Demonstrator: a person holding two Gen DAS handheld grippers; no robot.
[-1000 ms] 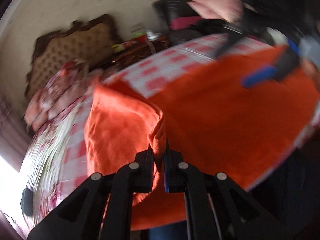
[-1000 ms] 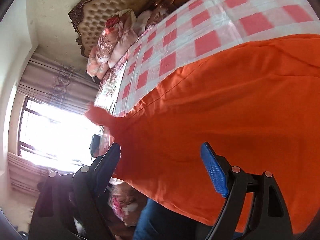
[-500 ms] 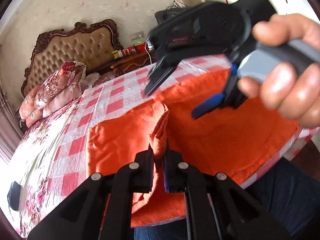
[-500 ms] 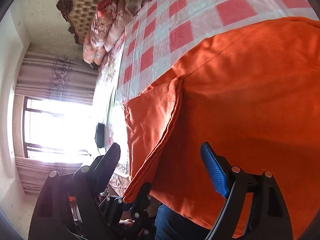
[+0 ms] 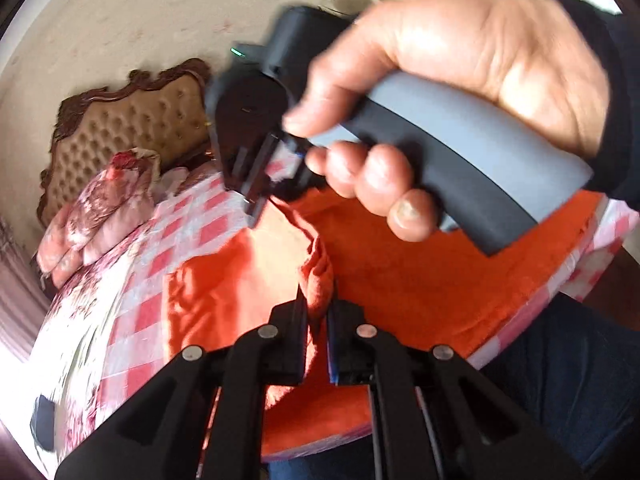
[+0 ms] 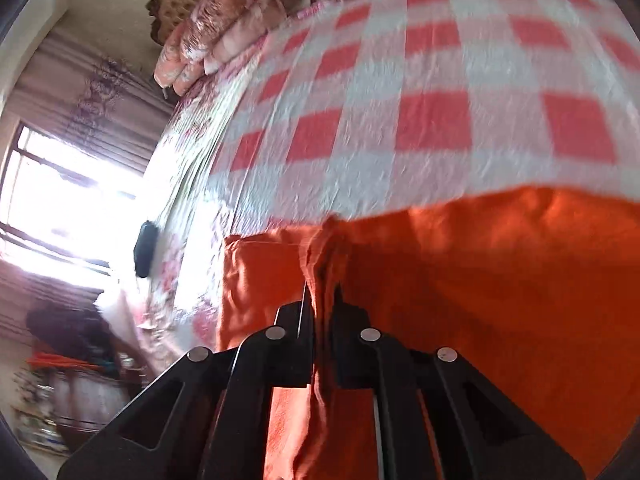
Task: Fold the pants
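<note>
- While lying on the bed [image 6: 432, 80], the pants [image 5: 420, 288] are bunching.
- Left gripper [image 5: 318, 312] is pinching a pants fold.
- Right gripper [image 6: 322, 300], jaws just closed, is pinching pants too.

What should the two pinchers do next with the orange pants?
Probably lift together and carry the pinched edge across. The left gripper and right gripper, just closed, each pinch a bunch of the orange pants, which lie flat on the checked bedspread.

Left tongs [image 5: 318, 308] pinch orange pants [image 5: 420, 280] fold; right hand [image 5: 440, 92] grips handle above bed [image 5: 168, 240].
</note>
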